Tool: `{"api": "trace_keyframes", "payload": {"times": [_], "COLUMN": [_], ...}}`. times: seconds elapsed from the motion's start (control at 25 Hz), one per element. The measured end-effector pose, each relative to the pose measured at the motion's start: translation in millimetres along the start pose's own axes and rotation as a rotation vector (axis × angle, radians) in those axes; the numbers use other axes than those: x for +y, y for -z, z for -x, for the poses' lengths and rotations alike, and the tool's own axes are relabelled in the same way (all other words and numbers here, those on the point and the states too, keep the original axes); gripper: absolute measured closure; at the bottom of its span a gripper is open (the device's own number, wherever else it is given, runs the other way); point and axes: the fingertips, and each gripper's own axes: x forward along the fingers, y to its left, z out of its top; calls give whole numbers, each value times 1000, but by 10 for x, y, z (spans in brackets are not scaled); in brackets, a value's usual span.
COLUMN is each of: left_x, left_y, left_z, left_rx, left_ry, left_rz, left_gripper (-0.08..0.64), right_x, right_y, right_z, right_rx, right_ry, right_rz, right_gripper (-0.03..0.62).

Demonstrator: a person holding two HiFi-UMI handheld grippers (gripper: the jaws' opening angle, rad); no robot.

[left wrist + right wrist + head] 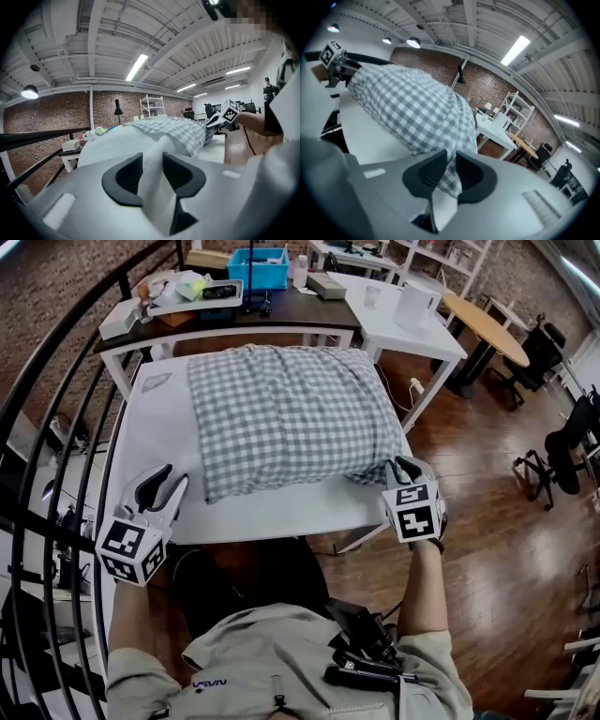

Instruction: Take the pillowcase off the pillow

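A pillow in a grey-and-white checked pillowcase (pixel 286 413) lies across the white table (pixel 159 427). My left gripper (pixel 169 476) hovers at the table's front left, just left of the case's near corner. In the left gripper view its jaws (pixel 152 161) stand apart, with only white surface showing through the gap and the checked cloth (pixel 183 131) farther on. My right gripper (pixel 406 465) is at the pillow's front right corner. In the right gripper view a checked corner (pixel 449 180) hangs in the narrow gap of that gripper (pixel 451 161), whose pads stand slightly apart.
A black curved railing (pixel 56 381) runs along the left. Behind the pillow a dark desk carries a blue bin (pixel 258 266) and clutter. A white table (pixel 403 324), a round wooden table (pixel 483 324) and office chairs (pixel 562 442) stand on the wooden floor at right.
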Motion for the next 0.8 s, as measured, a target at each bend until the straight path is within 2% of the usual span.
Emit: {"api": "trace_keyframes", "payload": {"times": [0.08,0.16,0.24,0.32,0.36,0.44,0.56,0.68,0.8], "left_x": [-28,105,372,647,771,1016,1302,1367,1345], "left_y": [-261,-581,-826,-928,-934,-911,-808,-653,-599], "left_z": [145,186,82,-148,-290,-581,-1009,-1344,-1479], "left_rx": [-67,-136,-151,-106,-74,-12,86,161,169], "left_ry": [-12,-59,-115,-127,-115,-102,-116,-80,-27], "left_rz": [-37,-73,-100,-89,-62,-1,34,48,79], "left_gripper": [433,433,433,425,398,339,333,322,321], "right_x": [-64,-184,-300,-393,-413,-382,-247,-95,37], "right_y": [-234,-556,-915,-1236,-1381,-1666,-2079,-2390,-2586], "right_z": [252,389,385,248,143,-99,-448,-774,-1093], "right_rx": [-98,-205,-282,-319,-326,-326,-314,-292,-251], "right_ry": [-50,-74,-84,-80,-88,-132,-198,-239,-269], "right_rz": [-25,-44,-41,-20,-14,-11,5,29,36], "right_gripper": [511,511,509,509,509,494,474,445,419]}}
